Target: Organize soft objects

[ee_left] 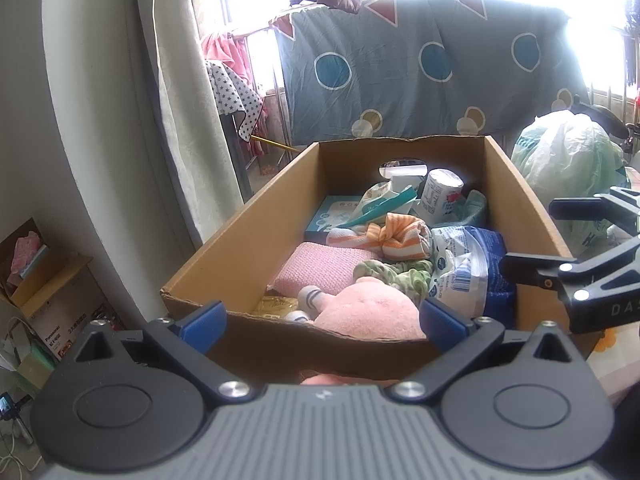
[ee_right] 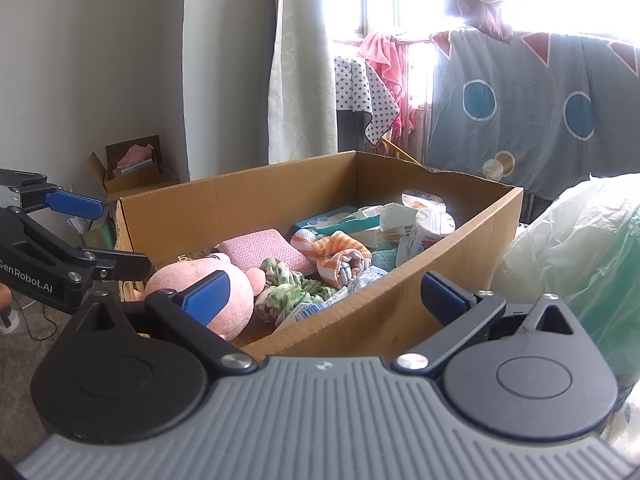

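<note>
A cardboard box (ee_left: pixel 240 236) holds soft things: a pink plush toy (ee_left: pixel 372 312), a pink knit cloth (ee_left: pixel 320 268), an orange-striped sock bundle (ee_left: pixel 400 236), a green patterned scrunchie (ee_left: pixel 400 276) and a blue-white plastic pack (ee_left: pixel 472 264). My left gripper (ee_left: pixel 322 326) is open and empty at the box's near edge. My right gripper (ee_right: pixel 324 296) is open and empty at the box's right wall (ee_right: pixel 400 300), above the plush (ee_right: pixel 224 284). The right gripper also shows at the right of the left wrist view (ee_left: pixel 532 240). The left gripper shows at the left of the right wrist view (ee_right: pixel 100 236).
Tissue packs (ee_left: pixel 340 216) and a white bottle (ee_left: pixel 440 192) lie at the box's far end. A white-green plastic bag (ee_left: pixel 568 164) sits right of the box. A spotted blanket (ee_left: pixel 420 68) hangs behind. A small open carton (ee_right: pixel 132 168) stands by the wall.
</note>
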Demonstrator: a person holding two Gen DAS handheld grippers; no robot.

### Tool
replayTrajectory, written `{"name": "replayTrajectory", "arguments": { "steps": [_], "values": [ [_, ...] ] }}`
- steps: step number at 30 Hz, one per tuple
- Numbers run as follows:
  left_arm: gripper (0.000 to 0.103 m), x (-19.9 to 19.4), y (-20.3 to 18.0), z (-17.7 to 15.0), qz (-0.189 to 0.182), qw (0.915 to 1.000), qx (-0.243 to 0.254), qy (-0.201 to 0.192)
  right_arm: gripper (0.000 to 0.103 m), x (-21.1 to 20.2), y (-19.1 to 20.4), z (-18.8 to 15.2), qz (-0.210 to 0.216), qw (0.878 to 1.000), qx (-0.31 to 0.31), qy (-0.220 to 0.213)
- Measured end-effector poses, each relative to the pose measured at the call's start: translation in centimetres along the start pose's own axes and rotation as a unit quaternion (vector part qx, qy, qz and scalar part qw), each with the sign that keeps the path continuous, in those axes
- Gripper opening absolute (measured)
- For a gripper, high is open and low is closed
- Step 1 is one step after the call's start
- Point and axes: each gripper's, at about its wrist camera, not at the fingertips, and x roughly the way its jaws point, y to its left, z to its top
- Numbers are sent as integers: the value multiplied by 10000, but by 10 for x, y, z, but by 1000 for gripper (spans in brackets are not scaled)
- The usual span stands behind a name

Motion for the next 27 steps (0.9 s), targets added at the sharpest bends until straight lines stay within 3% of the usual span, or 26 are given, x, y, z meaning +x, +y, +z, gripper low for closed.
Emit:
{"name": "replayTrajectory", "arguments": {
  "steps": [27],
  "values": [
    [103, 1, 0, 0, 2, 10000, -30, 18, 102, -5, -4, 1, 84, 9998, 128, -145]
  ]
}}
